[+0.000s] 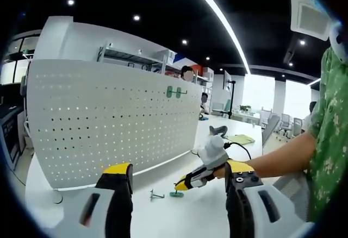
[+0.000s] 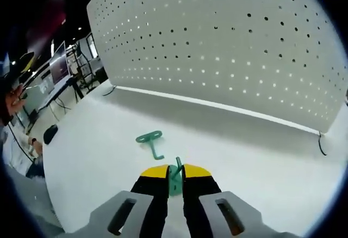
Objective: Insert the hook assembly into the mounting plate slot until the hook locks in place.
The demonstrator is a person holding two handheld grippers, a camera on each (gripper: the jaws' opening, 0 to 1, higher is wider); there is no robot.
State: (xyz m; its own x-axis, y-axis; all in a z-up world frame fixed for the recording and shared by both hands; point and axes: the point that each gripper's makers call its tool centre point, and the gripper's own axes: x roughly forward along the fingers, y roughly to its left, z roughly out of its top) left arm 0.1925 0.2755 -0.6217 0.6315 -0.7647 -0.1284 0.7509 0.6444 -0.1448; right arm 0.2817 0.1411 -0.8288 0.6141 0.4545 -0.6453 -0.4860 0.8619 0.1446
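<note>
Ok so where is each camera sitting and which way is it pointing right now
Left gripper view: rides the left gripper, jaws apart, facing the white pegboard across the table; the person's forearm reaches in from the right, holding the right gripper.
Right gripper view: rides the right gripper, low over the table, looking up at the pegboard; jaws closed on a green hook, another green hook lying ahead.
Shared: pegboard, table, right gripper.
</note>
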